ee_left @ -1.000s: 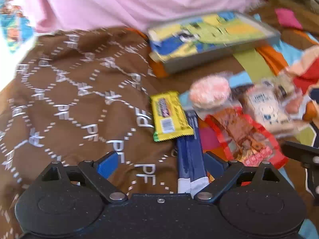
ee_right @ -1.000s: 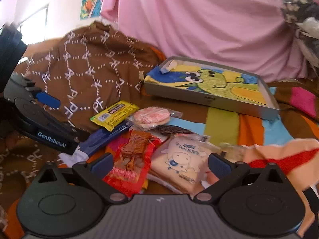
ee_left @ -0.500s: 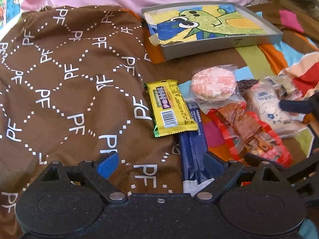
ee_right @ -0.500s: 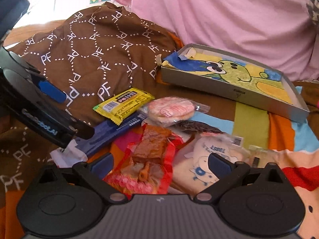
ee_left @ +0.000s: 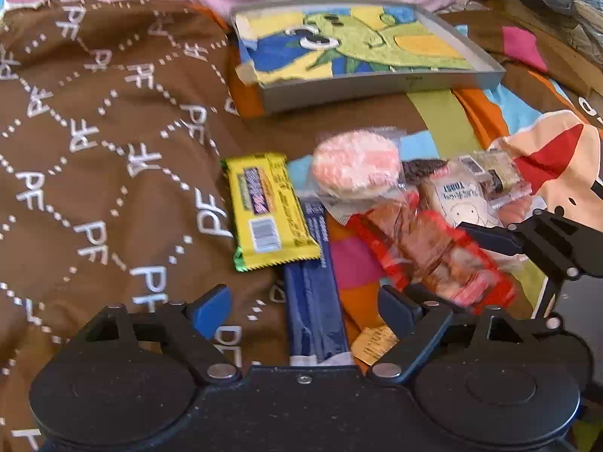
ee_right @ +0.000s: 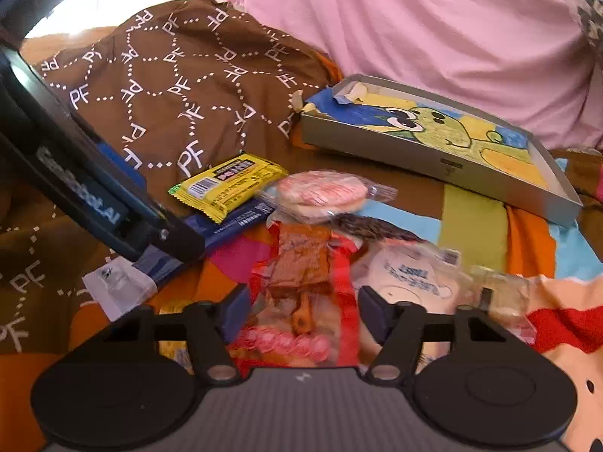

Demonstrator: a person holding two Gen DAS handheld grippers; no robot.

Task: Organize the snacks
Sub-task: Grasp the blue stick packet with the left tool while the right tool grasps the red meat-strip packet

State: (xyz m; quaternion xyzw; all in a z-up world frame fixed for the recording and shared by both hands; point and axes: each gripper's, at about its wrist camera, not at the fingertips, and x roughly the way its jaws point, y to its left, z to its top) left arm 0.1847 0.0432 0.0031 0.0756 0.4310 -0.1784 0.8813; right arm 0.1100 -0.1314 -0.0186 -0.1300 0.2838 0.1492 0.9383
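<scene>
None of the snacks are sitting in the grey tray (ee_right: 444,164) — its painted floor is showing bare, so I am judging the sorting as barely begun. They are lying in a loose heap on the bed's patterned blanket (ee_left: 113,143), near the tray but apart from it.

I am holding my left gripper (ee_left: 305,307) with jaws spread wide, straddling the long navy bar (ee_left: 314,301), which is running between them without either pad touching it as far as I can tell. The yellow bar (ee_left: 269,214) is overlapping the navy bar's far end, so lifting the navy one may drag it along.

My right gripper (ee_right: 303,310) is hovering with jaws wide on either side of the red-edged packet (ee_right: 305,293) — nothing is being gripped yet. Just beside that packet the toast packet (ee_right: 410,282) is lying, with a small clear-wrapped piece (ee_right: 505,293) at its right. The round pink cake (ee_right: 320,192), in clear wrap, is resting partly over a dark snack (ee_right: 369,226) behind them.

Everything is waiting to be moved: I am expecting each piece to need its own trip to the tray.
</scene>
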